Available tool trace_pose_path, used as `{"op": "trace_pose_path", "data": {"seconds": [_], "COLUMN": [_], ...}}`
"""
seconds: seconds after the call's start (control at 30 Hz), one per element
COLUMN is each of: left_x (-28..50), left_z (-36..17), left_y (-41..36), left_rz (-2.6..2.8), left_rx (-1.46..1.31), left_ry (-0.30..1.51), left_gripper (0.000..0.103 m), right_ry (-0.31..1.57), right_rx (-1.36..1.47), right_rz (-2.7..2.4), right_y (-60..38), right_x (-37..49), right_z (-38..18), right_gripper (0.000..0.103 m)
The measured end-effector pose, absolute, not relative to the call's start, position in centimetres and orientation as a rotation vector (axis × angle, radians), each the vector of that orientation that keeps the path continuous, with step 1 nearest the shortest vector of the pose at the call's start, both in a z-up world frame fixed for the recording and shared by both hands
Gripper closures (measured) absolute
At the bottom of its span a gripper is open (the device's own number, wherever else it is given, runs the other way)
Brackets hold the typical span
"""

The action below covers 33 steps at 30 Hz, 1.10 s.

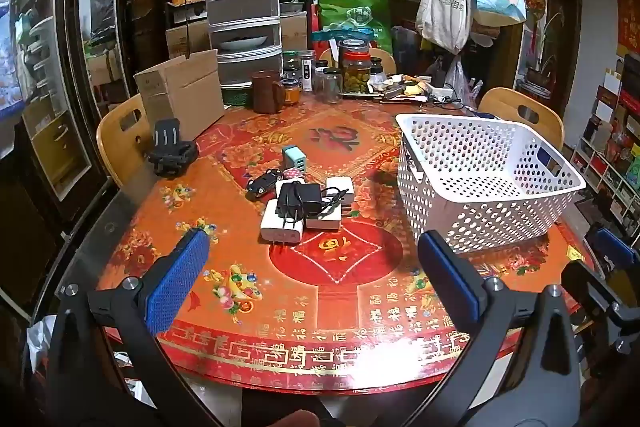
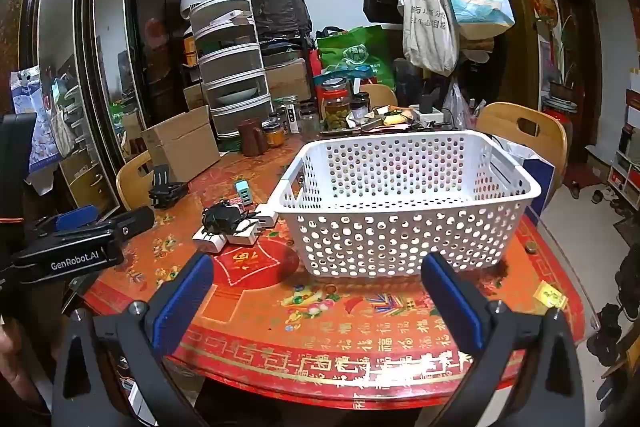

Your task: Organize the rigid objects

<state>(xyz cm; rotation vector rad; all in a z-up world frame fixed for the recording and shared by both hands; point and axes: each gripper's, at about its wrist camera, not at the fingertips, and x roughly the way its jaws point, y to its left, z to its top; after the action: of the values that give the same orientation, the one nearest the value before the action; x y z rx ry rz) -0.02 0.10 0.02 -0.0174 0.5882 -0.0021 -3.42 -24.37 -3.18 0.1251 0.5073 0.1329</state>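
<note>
A round table [image 1: 344, 307] has a glossy red and gold printed covering that catches the light near its front edge. On it sits a white plastic basket [image 2: 400, 223], smooth and perforated with round holes. A cluster of white chargers [image 1: 304, 211] looks like smooth, slightly shiny plastic, with a matt black adapter [image 1: 300, 201] and cord on top. A small black toy car [image 1: 264, 183] has a glossy finish. The left gripper [image 1: 312, 255] has matt black arms, silver metal bolts and rough, textured blue pads [image 1: 176, 279]. A matt brown cardboard box [image 1: 184, 95] and clear glass jars [image 1: 354, 67] stand behind, near pale wooden chairs [image 1: 520, 111].
</note>
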Motion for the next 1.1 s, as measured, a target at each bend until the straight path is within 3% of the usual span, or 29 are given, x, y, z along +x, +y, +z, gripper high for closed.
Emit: {"op": "trace_pose_path", "data": {"seconds": [1.1], "left_x": [-0.17], "left_z": [-0.31], "left_y": [-0.22], "left_rz": [0.006], "left_rx": [0.009], "left_ry": [0.596], "left_gripper": [0.000], "right_ry": [0.513], "right_rx": [0.121], "right_rz": [0.133], "right_y": [-24.19], "right_x": [-3.58], "right_z": [-3.05], "right_gripper": [0.000]}}
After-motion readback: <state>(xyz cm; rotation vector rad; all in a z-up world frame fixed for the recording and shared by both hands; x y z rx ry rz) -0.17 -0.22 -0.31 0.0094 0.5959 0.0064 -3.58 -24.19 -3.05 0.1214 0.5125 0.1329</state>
